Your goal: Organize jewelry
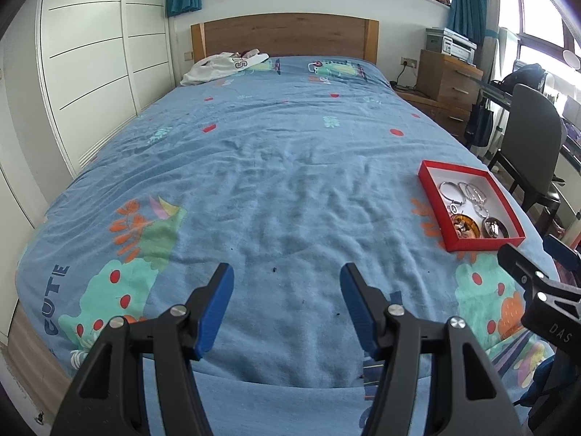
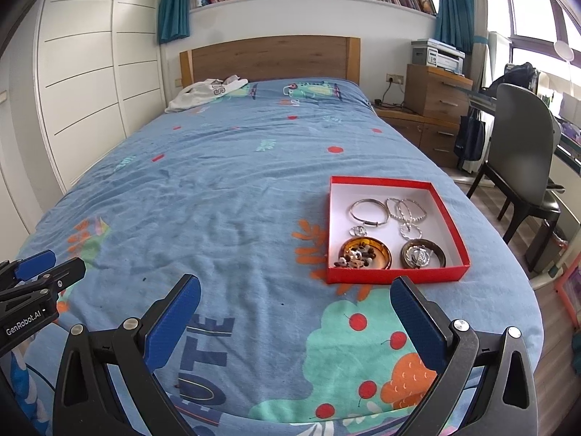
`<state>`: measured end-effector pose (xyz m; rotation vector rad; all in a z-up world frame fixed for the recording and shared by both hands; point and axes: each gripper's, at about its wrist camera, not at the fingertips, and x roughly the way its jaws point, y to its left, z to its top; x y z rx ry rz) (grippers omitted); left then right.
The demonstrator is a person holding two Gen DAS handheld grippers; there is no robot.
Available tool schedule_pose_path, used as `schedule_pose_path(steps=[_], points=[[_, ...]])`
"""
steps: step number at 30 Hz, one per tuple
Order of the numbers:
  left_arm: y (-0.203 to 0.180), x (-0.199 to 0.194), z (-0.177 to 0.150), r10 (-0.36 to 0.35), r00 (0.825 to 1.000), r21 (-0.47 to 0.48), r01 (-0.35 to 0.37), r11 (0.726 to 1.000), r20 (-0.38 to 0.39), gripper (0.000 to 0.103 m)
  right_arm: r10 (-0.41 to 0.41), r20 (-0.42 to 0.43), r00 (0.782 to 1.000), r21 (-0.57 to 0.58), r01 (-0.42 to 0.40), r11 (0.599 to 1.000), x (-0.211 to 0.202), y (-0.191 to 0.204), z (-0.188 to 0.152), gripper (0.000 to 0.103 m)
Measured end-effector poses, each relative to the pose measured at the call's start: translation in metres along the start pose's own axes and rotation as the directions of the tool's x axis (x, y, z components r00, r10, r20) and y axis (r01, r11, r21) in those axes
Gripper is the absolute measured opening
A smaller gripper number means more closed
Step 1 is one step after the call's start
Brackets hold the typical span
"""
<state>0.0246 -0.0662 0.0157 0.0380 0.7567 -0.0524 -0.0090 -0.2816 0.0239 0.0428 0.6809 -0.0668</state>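
Note:
A red box (image 2: 394,275) with a white inside lies on the blue bedspread, ahead and right of my right gripper (image 2: 296,318). It holds silver bangles (image 2: 368,212), a small ring (image 2: 357,231), an amber dish (image 2: 365,253) of small pieces and a dark dish (image 2: 423,253) with silver jewelry. My right gripper is open and empty, just short of the box. My left gripper (image 1: 287,307) is open and empty over bare bedspread; the box (image 1: 475,243) lies far to its right there. The left gripper also shows at the left edge of the right wrist view (image 2: 36,272).
The bed (image 2: 218,189) fills both views, with a wooden headboard (image 2: 268,58) and a white garment (image 2: 207,92) near it. A white wardrobe (image 2: 83,83) stands left. Wooden drawers (image 2: 435,94), a printer (image 2: 441,54) and a grey chair (image 2: 519,152) stand right.

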Motion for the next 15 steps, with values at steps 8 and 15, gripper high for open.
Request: schedule_pose_path(steps=[8, 15], points=[[-0.0016, 0.0017, -0.002, -0.004, 1.0, 0.001, 0.004, 1.0, -0.003, 0.059, -0.014, -0.011, 1.0, 0.008, 0.014, 1.0, 0.0034, -0.0061, -0.0053, 0.102], [-0.0018, 0.0025, -0.0027, -0.01, 1.0, 0.0, 0.01, 1.0, -0.006, 0.059, -0.018, -0.013, 1.0, 0.012, 0.018, 1.0, 0.0033, -0.008, -0.0063, 0.102]])
